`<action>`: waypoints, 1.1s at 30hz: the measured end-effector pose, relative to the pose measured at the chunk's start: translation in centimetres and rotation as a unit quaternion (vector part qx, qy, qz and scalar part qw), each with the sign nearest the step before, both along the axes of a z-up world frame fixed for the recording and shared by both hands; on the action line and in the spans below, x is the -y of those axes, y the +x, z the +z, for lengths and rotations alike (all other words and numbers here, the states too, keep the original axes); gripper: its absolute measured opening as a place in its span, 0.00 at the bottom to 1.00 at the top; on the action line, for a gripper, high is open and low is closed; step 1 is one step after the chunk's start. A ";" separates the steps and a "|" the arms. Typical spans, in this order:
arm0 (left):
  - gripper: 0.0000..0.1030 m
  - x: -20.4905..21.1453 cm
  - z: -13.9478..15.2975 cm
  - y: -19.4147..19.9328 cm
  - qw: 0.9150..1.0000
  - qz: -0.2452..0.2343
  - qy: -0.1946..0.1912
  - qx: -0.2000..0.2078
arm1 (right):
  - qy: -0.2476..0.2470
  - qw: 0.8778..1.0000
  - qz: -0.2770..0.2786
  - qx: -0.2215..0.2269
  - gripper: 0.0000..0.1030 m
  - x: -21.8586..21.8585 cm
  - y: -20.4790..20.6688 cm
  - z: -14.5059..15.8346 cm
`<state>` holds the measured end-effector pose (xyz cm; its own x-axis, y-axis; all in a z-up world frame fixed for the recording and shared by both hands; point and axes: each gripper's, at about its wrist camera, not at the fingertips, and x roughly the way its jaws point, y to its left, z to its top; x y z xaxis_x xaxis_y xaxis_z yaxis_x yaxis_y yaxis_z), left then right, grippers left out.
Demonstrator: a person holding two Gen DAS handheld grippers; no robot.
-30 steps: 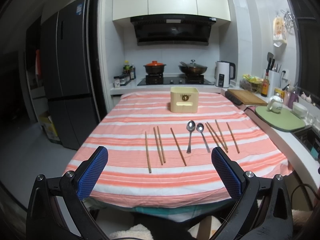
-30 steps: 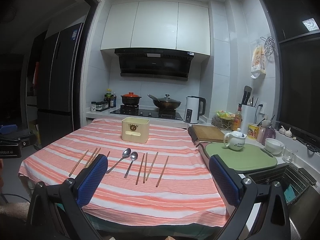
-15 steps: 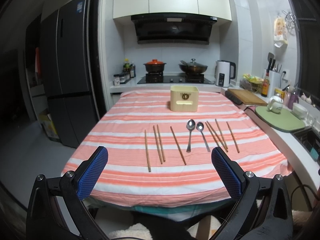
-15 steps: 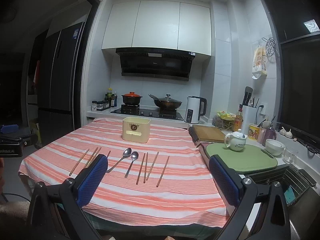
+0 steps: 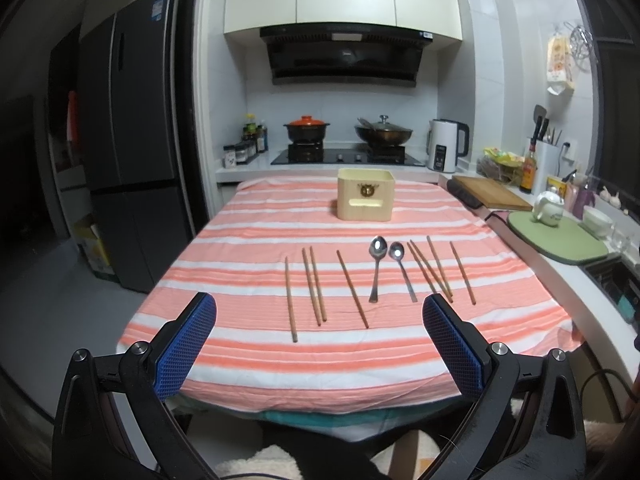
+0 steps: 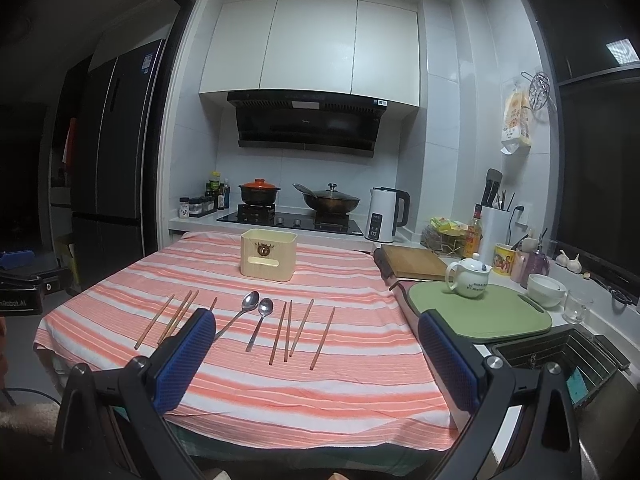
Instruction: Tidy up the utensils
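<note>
A cream utensil holder (image 5: 365,196) (image 6: 268,255) stands upright at the far middle of the striped table (image 5: 248,364). Nearer me lie two metal spoons (image 5: 376,268) (image 6: 260,320) side by side. Several wooden chopsticks lie in a row: some left of the spoons (image 5: 314,286) (image 6: 178,316), some right of them (image 5: 430,270) (image 6: 288,330). My left gripper (image 5: 317,301) hovers open at the near edge, facing the row, with nothing between its blue pads (image 5: 186,344). My right gripper (image 6: 316,317) is also open and empty, off the table's near right corner.
Right of the table runs a counter with a wooden board (image 6: 412,266), a green mat (image 6: 480,312) bearing a teapot (image 6: 470,278), a bowl, a glass and a sink (image 6: 560,356). A stove with pots and a kettle (image 5: 444,150) is behind. A dark fridge (image 5: 124,140) stands left.
Both views have drifted only very slightly. Nothing on the table has moved, and both grippers stay open.
</note>
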<state>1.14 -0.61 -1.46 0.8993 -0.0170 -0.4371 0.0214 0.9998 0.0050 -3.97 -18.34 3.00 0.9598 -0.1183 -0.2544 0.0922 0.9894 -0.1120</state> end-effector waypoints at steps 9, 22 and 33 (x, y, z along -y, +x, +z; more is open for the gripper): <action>1.00 0.0 0.0 0.0 1.000 0.001 -0.001 -0.003 | 0.001 1.000 0.001 -0.002 1.00 0.0 0.1 0.1; 1.00 0.2 0.1 0.1 1.000 -0.003 0.002 -0.005 | 0.004 1.000 -0.003 -0.002 1.00 0.2 0.3 0.2; 1.00 0.3 0.1 0.2 1.000 -0.004 0.003 -0.007 | 0.005 1.000 -0.002 -0.004 1.00 0.4 0.3 0.1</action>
